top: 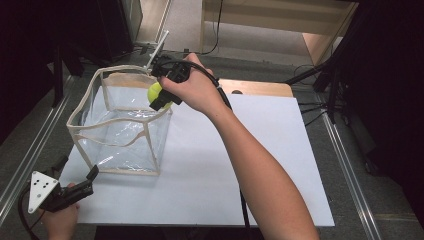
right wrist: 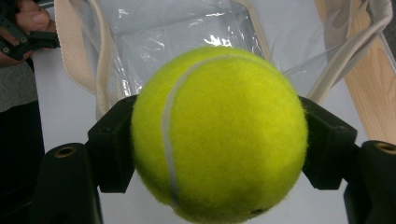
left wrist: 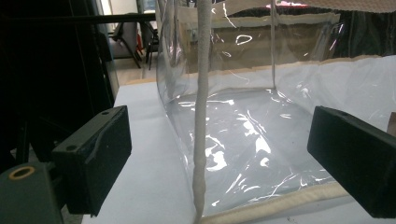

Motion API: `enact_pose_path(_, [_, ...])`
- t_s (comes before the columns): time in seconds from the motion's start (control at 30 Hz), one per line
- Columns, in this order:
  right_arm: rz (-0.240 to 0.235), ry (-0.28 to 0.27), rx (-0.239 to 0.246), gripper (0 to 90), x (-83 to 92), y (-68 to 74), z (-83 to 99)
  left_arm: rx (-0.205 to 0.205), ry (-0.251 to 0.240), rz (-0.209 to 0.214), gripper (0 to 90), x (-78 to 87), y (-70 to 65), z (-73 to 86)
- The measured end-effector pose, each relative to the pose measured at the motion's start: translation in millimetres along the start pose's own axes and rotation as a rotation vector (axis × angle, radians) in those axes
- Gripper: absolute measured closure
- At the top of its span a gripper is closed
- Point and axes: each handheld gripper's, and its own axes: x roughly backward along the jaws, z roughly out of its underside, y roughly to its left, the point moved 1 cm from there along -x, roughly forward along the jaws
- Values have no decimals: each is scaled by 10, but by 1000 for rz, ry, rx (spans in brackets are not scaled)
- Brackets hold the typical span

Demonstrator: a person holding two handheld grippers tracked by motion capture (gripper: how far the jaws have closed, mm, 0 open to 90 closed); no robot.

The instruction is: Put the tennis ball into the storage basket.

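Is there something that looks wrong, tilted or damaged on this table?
Nothing stands out. The clear bag stands upright and open on the white sheet, its soft walls a little wavy. The right gripper holds the tennis ball firmly at the bag's rim. The left gripper waits open near its corner.

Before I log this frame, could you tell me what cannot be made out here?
- High view: the hand and right gripper hide most of the tennis ball.
- Right gripper view: the ball hides most of the bag floor.
- Left gripper view: the clear bag is cut off at the top edge.
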Motion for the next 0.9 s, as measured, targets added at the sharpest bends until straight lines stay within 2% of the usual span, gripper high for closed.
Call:
enact_pose_path(0.57, [2, 14, 9, 240, -155, 13, -76, 3, -2, 0, 68, -3, 1, -1])
enact_pose_path(0.9, [3, 20, -2, 240, -256, 10, -68, 5, -3, 0, 68, -4, 1, -1])
